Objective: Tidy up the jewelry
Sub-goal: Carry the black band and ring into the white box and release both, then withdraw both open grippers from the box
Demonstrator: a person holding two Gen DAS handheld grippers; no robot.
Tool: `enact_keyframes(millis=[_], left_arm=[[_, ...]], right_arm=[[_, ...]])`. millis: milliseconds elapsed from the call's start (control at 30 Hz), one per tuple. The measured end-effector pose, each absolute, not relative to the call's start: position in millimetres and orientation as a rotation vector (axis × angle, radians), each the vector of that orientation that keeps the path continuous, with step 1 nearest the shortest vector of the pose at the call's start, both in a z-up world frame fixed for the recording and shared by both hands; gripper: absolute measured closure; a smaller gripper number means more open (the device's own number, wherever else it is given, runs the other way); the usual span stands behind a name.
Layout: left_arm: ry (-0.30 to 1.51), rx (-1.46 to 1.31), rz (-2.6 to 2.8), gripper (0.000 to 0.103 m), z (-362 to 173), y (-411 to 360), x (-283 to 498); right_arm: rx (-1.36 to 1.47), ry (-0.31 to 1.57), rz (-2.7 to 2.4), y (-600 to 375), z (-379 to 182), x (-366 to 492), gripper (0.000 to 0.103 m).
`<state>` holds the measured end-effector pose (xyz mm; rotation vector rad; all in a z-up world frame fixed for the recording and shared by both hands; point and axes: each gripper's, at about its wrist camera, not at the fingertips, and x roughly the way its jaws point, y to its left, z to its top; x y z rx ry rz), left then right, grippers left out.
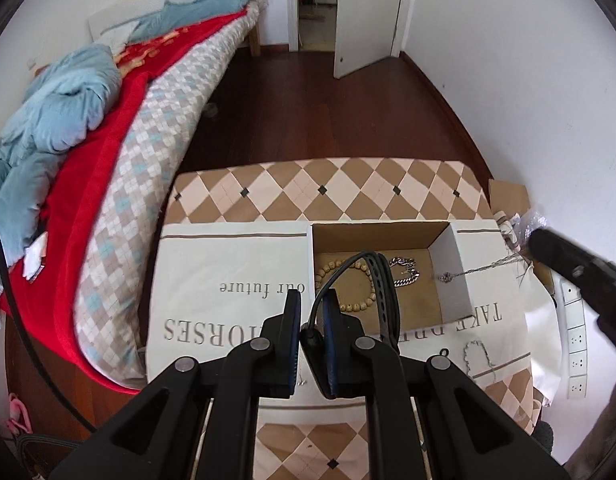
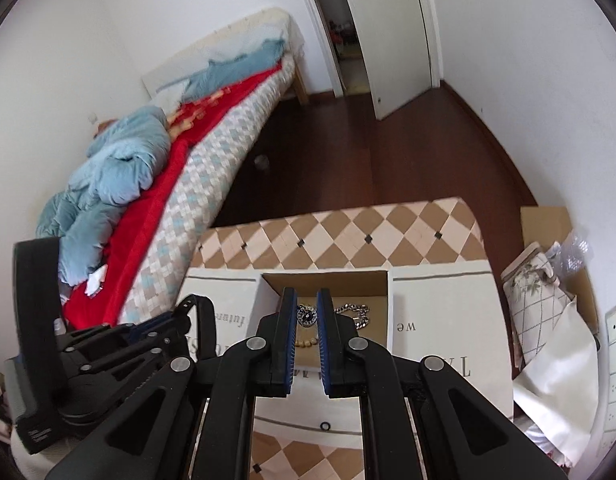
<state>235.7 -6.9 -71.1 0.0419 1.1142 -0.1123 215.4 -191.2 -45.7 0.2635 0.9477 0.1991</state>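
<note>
An open cardboard box (image 1: 452, 264) sits on the white printed cloth (image 1: 227, 264). Inside lie a wooden bead bracelet (image 1: 328, 272) and a silver chain bracelet (image 1: 406, 270). My left gripper (image 1: 311, 304) is shut on a black perforated strap (image 1: 382, 284) that arcs over the box. My right gripper (image 2: 306, 300) is narrowly parted above the box (image 2: 382, 300) with a small dark pendant (image 2: 306, 315) between its fingertips; its thin silver chain (image 1: 484, 268) hangs from the gripper over the box wall in the left wrist view. Another silver chain (image 1: 474, 354) lies on the cloth.
The cloth covers a checked table (image 1: 328, 184). A bed (image 1: 119, 184) with red and blue bedding runs along the left. A power strip (image 1: 574, 332) and bags (image 2: 548, 304) lie at the right by the wall. A small black ring (image 2: 325, 425) lies on the cloth.
</note>
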Motion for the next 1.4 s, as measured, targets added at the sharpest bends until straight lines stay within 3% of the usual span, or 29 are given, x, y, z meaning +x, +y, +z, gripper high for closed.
enact_keyframes(millis=[300,533,567,600,667,700,733,833,933,1400], left_arm=[[1.246,0.041,-0.162,0.095,-126,-23,282],[1.267,0.022,-0.230,0.089,-124,-38,302],[1.258,0.027,-0.228,0.087,-122,-39,303],[1.249,0.032,-0.224,0.078,-119,-39,304],[1.217,0.047,-0.194,0.052,-112,-36,303],[1.203,0.051,-0.178,0.031,-110,-34,302],[1.182,0.056,-0.155,0.022,-107,-31,301],[1.151,0.072,-0.105,0.017,-104,-22,297],[1.121,0.123,-0.048,0.006,-103,-14,289],[1.050,0.149,0.001,0.002,-101,1,235]], right_arm=[[0.267,1.141,0.170,-198,-127,252,0.093],[0.302,1.208,0.160,-206,-146,265,0.092],[0.302,1.219,0.158,-207,-148,265,0.088],[0.306,1.226,0.155,-208,-149,266,0.084],[0.303,1.233,0.153,-208,-149,266,0.052],[0.305,1.231,0.155,-208,-148,265,0.044],[0.299,1.228,0.149,-208,-147,264,0.033],[0.250,1.216,0.110,-206,-142,262,0.029],[0.166,1.204,0.028,-205,-138,258,0.003],[0.029,1.162,-0.084,-189,-138,226,0.000]])
